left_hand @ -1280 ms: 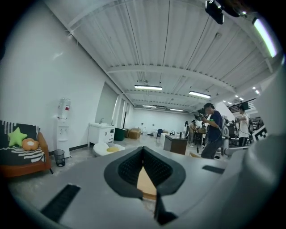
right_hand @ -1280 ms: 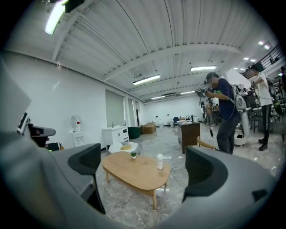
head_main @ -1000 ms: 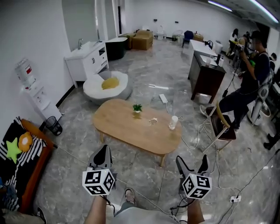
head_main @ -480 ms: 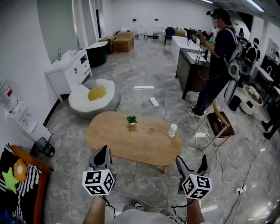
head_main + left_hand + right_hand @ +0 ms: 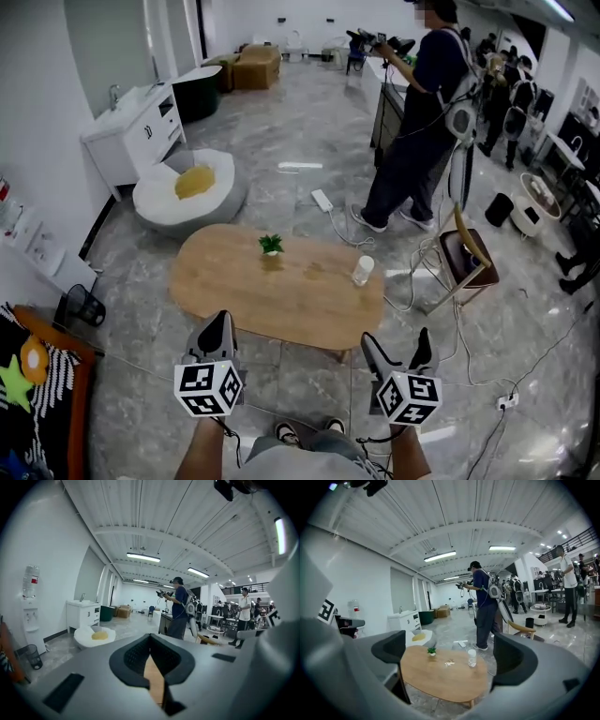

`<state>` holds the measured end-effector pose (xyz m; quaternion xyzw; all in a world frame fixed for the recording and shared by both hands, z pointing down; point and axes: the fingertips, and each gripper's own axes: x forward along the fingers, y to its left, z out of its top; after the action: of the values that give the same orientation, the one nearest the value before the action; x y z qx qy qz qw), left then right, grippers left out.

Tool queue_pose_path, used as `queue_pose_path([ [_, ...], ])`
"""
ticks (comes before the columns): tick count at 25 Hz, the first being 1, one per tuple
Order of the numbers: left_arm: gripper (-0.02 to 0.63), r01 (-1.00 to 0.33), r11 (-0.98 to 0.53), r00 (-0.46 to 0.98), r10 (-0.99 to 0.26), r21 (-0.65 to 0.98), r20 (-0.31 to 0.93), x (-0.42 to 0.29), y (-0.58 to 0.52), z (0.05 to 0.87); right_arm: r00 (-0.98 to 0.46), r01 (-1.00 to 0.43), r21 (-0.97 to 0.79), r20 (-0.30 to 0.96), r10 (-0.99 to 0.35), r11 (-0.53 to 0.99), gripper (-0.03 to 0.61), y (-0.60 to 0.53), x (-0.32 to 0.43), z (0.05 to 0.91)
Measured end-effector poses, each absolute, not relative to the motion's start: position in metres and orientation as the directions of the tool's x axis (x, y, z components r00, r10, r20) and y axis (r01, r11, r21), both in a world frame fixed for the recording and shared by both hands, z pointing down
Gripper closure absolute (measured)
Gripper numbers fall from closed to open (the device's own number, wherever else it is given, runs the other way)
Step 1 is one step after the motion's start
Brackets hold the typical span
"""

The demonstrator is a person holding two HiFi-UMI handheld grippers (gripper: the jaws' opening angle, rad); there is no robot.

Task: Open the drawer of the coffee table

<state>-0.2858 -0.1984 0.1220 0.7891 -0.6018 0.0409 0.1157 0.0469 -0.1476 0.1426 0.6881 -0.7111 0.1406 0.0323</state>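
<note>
Coffee table (image 5: 281, 292) lies lengthwise left-to-right; left gripper (image 5: 220, 321) closed, right gripper (image 5: 396, 339) spread, empty.

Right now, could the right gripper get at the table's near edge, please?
Probably not yet. The right gripper hangs open, short of the table, with bare floor between them. Nothing stands in the way, so a step forward should bring it within reach.
</note>
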Motion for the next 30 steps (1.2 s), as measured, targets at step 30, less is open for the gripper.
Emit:
queue_pose_path([
  [30,0.621,-0.964,-0.191,0.266,-0.766,0.188,0.585,-0.213,-0.181,0.478,-0.205,-0.962,-0.267,0.588,-0.783,0.051,-0.009,-0.133,0.057,0.491],
])
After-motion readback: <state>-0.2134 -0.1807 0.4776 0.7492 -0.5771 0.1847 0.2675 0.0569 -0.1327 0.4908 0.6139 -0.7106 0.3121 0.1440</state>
